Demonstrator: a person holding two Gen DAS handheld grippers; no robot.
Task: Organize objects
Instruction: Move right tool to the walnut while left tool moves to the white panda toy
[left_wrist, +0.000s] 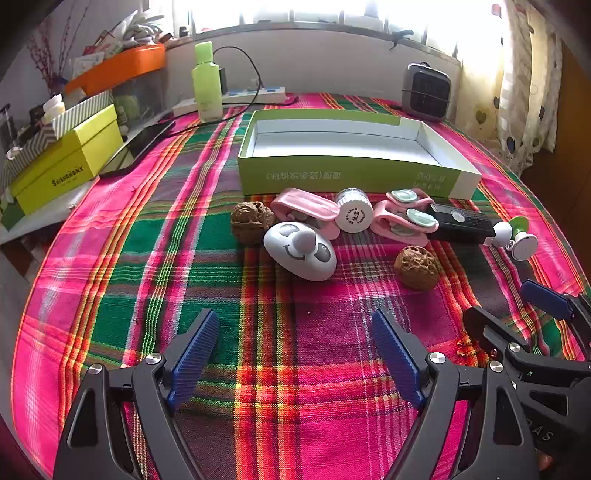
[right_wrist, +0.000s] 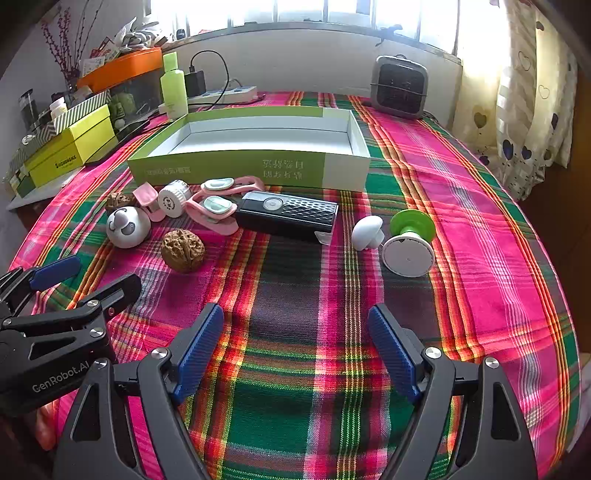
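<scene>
An empty green-and-white box (left_wrist: 354, 173) (right_wrist: 255, 168) stands on the plaid cloth. In front of it lie a white smiley egg toy (left_wrist: 300, 251) (right_wrist: 128, 226), two walnuts (left_wrist: 253, 220) (left_wrist: 416, 268) (right_wrist: 183, 250), pink clips (left_wrist: 402, 216) (right_wrist: 216, 206), a small white jar (left_wrist: 354, 211) (right_wrist: 173, 198), a black remote-like device (left_wrist: 460, 221) (right_wrist: 288, 212) and a green-and-white mushroom-shaped piece (left_wrist: 517, 236) (right_wrist: 408, 242). My left gripper (left_wrist: 295, 350) is open over bare cloth, short of the toy. My right gripper (right_wrist: 295, 343) is open too, nothing between its fingers.
A green bottle (left_wrist: 206, 83), a power strip (left_wrist: 236, 98), a small heater (left_wrist: 426, 92) (right_wrist: 400, 86) and yellow boxes (left_wrist: 66, 162) line the back and left. The table edge falls away on the right near a curtain (right_wrist: 528, 122).
</scene>
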